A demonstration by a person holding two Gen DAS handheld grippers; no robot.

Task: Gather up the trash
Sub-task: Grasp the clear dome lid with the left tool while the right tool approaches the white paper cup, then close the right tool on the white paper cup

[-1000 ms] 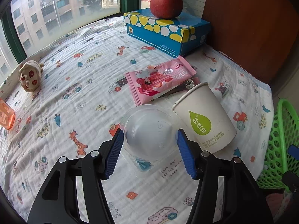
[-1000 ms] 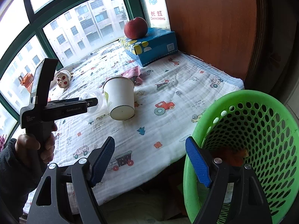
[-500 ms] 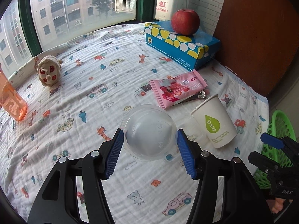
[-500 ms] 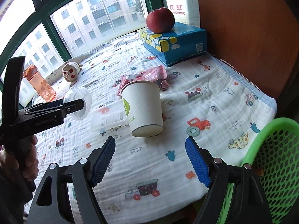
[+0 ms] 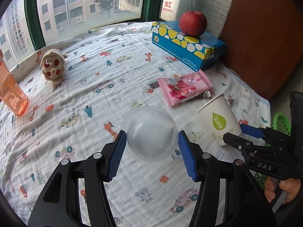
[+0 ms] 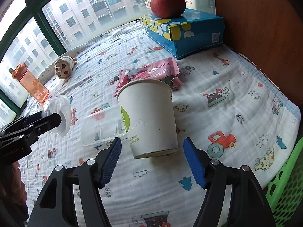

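A clear dome lid (image 5: 150, 133) is pinched between the blue pads of the left tongs (image 5: 151, 152) and held above the blanket (image 5: 94, 79); in the right wrist view the same lid (image 6: 57, 114) is seen at the left, clear of the cloth. A paper cup (image 6: 149, 117) with a green leaf mark lies tilted on the blanket, its open mouth turned away from the right tongs (image 6: 152, 160). These tongs are spread, and their jaws have just been closing; the cup's base is seen between the two pads, with a gap on either side and no contact visible. Just beside the cup, on its left, a clear plastic tray (image 6: 103, 125) is laid flat. Behind the cup a pink wrapper (image 6: 149, 73) is spread over a darker one. Farther back a blue tissue box (image 6: 181, 30) is set near the wooden wall, with a red apple (image 6: 167, 2) on top. Well apart, toward the window, a small plush toy (image 6: 63, 67) and an orange bottle (image 6: 31, 83) are placed. A green basket (image 6: 286, 181) is seen at the blanket's right edge.
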